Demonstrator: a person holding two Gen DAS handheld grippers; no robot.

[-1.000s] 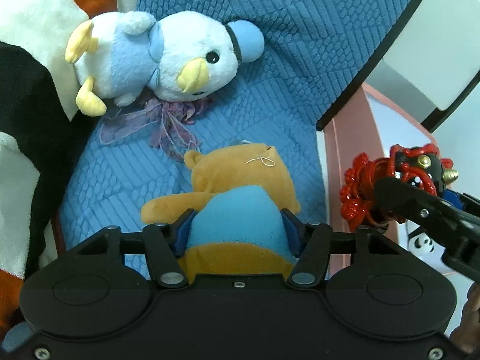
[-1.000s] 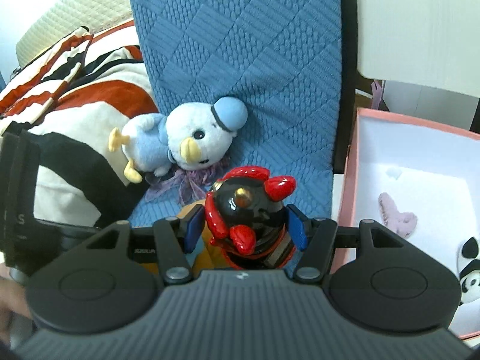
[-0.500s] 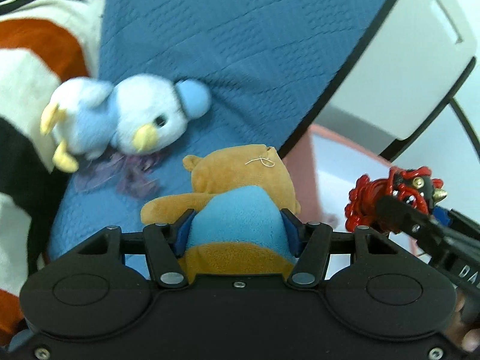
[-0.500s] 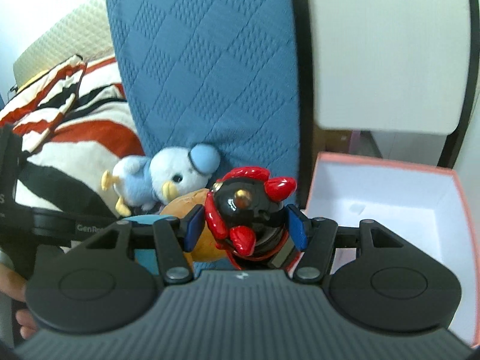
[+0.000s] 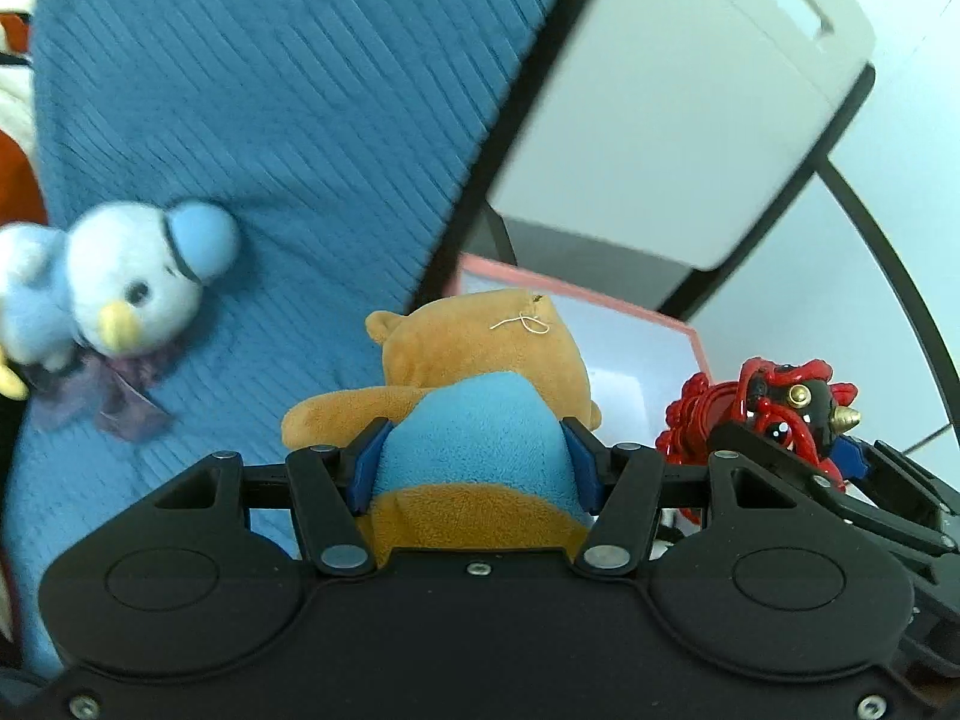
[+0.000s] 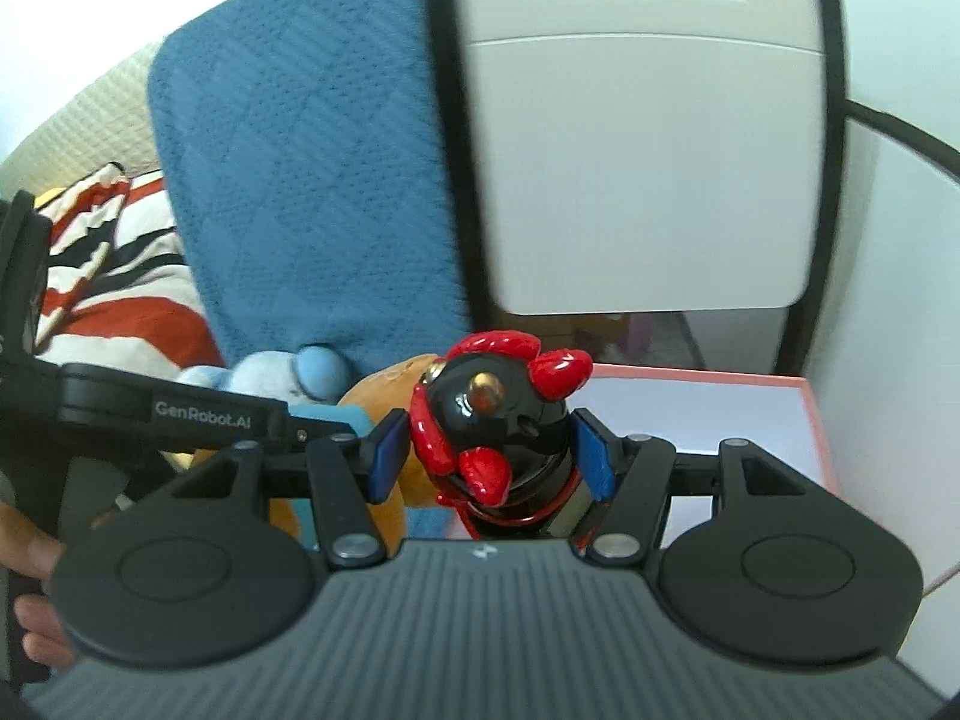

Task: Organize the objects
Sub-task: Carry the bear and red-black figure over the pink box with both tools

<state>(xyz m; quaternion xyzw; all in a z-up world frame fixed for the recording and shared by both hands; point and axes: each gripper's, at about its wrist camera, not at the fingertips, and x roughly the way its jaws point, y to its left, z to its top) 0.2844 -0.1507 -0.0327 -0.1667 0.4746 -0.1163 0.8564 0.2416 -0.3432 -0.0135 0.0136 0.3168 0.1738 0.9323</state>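
While both grippers have swung right toward the pink box [image 5: 672, 324], the left [image 5: 474, 456] stays clamped on the bear [image 5: 480, 372], the right [image 6: 489, 450] on the figurine [image 6: 492, 414].

Left gripper [image 5: 474, 456] clamped on bear [image 5: 480, 384], right gripper [image 6: 489, 456] clamped on figurine [image 6: 492, 414], side by side and close, a bare hand [image 6: 33, 588] apparently behind the left one.
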